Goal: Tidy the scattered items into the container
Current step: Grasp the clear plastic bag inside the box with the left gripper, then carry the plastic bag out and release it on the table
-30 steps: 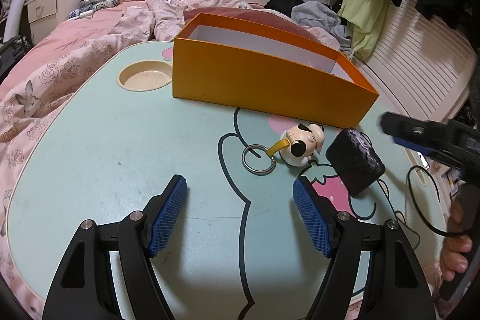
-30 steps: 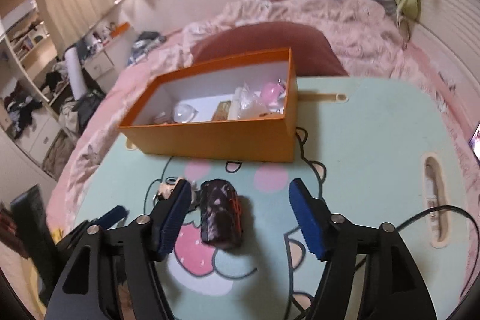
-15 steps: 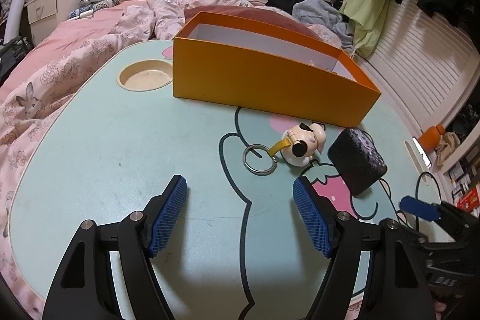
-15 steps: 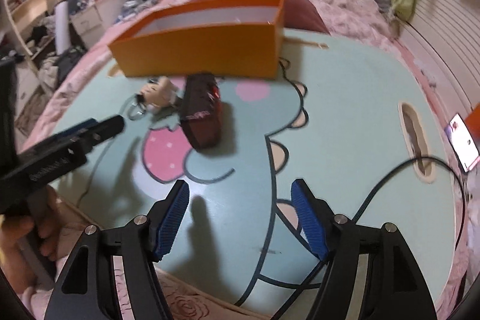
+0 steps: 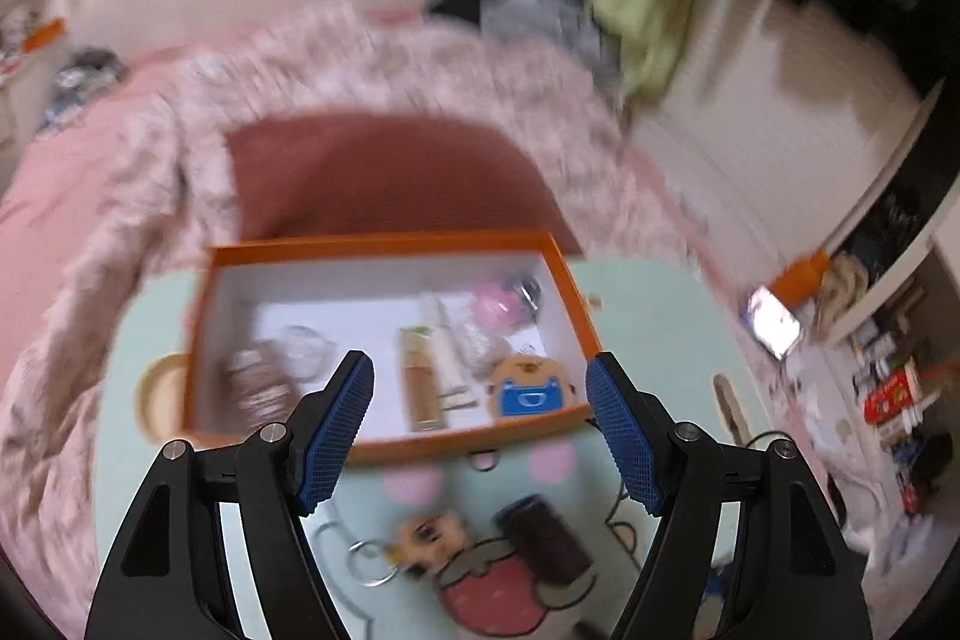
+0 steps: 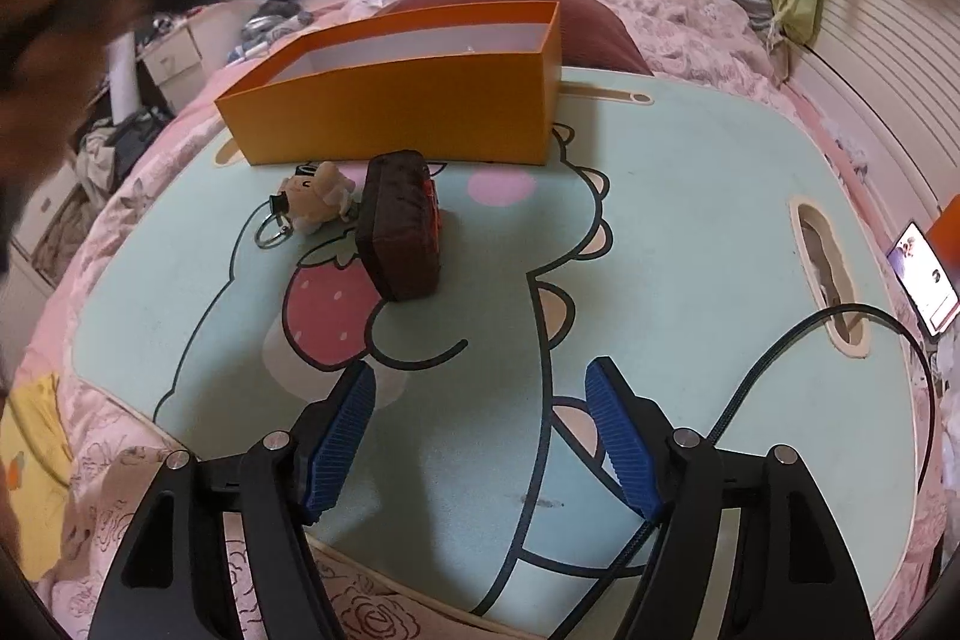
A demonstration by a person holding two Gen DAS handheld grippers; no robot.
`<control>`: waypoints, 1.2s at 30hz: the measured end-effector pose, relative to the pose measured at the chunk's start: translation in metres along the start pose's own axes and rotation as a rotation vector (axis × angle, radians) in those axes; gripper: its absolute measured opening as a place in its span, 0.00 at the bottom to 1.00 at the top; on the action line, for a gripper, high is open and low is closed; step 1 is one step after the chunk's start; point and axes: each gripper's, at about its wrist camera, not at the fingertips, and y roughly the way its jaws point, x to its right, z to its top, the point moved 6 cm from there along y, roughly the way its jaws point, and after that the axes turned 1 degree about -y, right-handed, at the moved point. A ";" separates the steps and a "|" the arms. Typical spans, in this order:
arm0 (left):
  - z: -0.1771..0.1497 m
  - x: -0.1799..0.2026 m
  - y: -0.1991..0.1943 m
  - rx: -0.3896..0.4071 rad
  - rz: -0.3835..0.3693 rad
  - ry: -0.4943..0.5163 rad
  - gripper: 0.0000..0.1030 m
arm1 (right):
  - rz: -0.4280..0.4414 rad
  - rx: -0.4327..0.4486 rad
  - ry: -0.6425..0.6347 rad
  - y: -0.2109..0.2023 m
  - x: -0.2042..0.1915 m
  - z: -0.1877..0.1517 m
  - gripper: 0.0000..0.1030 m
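The left tongs [image 5: 480,424] hang above the near wall of the orange box [image 5: 384,451], their 2 blue pads spread wide with nothing between them. That view is badly blurred. The box stands open at the far side of the table [image 6: 690,232]; inside lie several small items, among them a tube, a pink round thing and a blue-and-tan cartoon figure [image 5: 531,388], but no lettering on any of them can be read.

The right tongs [image 6: 480,430] sit low over the table's near edge, also spread wide and empty. Bare tabletop lies between them and the 2 things still outside the box: a dark pouch [image 6: 399,232] with a red patch, and just beside it on its left a small plush keychain [image 6: 315,202] with a metal ring. Both lie close in front of the box's near wall. The right half of the table is open, save for a slot handle [image 6: 831,280] and a black cable [image 6: 780,358].

The table carries a mint cartoon print with a strawberry and rests on a bed with pink floral bedding [image 6: 690,16]. A lit phone [image 6: 927,280] lies off the right edge. Clothes are heaped at the headboard.
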 end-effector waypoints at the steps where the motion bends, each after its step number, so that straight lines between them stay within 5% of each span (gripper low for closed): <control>1: 0.003 0.002 0.020 -0.068 0.000 -0.012 0.65 | 0.003 0.001 0.002 0.000 0.000 0.000 0.70; 3: 0.004 0.001 0.050 -0.153 0.012 -0.045 0.47 | 0.008 0.002 0.003 -0.001 0.000 -0.001 0.70; 5: 0.002 -0.004 0.078 -0.211 0.036 -0.082 0.47 | 0.011 0.004 0.005 -0.001 0.001 -0.001 0.70; 11: 0.008 -0.008 0.098 -0.195 0.081 -0.103 0.46 | 0.023 0.009 0.013 -0.002 0.002 -0.001 0.71; 13: 0.008 -0.008 0.101 -0.193 0.090 -0.094 0.28 | 0.028 0.010 0.016 -0.002 0.002 -0.001 0.71; 17: 0.009 -0.009 0.100 -0.182 0.070 -0.088 0.28 | 0.027 0.010 0.014 -0.002 0.002 -0.001 0.71; 27: 0.023 -0.018 -0.019 0.094 -0.118 -0.101 0.27 | 0.029 0.008 0.014 -0.002 0.002 -0.001 0.72; 31: -0.008 -0.027 -0.072 0.180 -0.150 -0.069 0.28 | 0.026 0.007 0.012 -0.001 0.002 -0.001 0.72; 36: -0.074 -0.042 -0.084 0.172 -0.138 -0.068 0.28 | 0.024 0.007 0.011 -0.002 0.002 -0.001 0.72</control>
